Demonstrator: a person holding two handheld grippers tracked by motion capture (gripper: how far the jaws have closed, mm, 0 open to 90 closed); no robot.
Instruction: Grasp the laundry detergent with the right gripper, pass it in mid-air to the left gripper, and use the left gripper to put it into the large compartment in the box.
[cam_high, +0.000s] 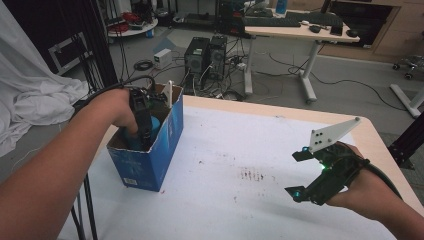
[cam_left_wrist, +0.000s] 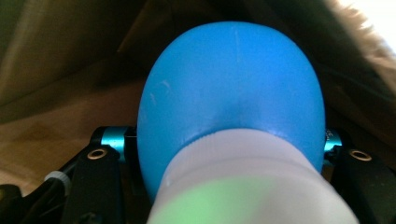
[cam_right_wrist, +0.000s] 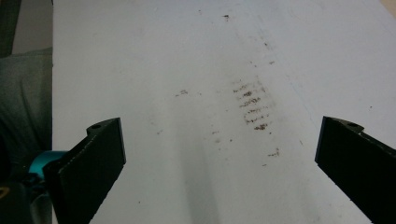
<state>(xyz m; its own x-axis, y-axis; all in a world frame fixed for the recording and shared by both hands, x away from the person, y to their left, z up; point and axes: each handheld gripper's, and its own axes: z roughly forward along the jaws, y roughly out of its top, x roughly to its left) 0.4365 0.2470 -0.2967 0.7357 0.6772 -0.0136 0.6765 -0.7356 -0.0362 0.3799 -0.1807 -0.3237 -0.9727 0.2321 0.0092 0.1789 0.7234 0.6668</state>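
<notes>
Left gripper (cam_high: 141, 131) jaws clamped on a rounded blue plastic bottle with a white neck (cam_left_wrist: 231, 100), 1 jaw on each side of its body in the left gripper view. In the high view, left of centre, that gripper points down into an open blue cardboard box (cam_high: 167, 137) and the bottle (cam_high: 152, 127) sits inside the box, partly hidden by the hand (cam_high: 112, 107). Brown cardboard inner walls surround the bottle in the left gripper view. A white flap (cam_high: 168, 93) sticks up at the box's far edge.

Right gripper (cam_high: 300, 172) at lower right of the high view, jaws spread wide with nothing between them, held above the white surface (cam_high: 240, 150), well apart from the box. The right gripper view has 2 black jaws at the lower corners and a patch of brown smudges (cam_right_wrist: 252, 105) on the surface between them, near centre.

Upper frame of the high view: grey floor, 2 black computer towers (cam_high: 205, 57), cables.
</notes>
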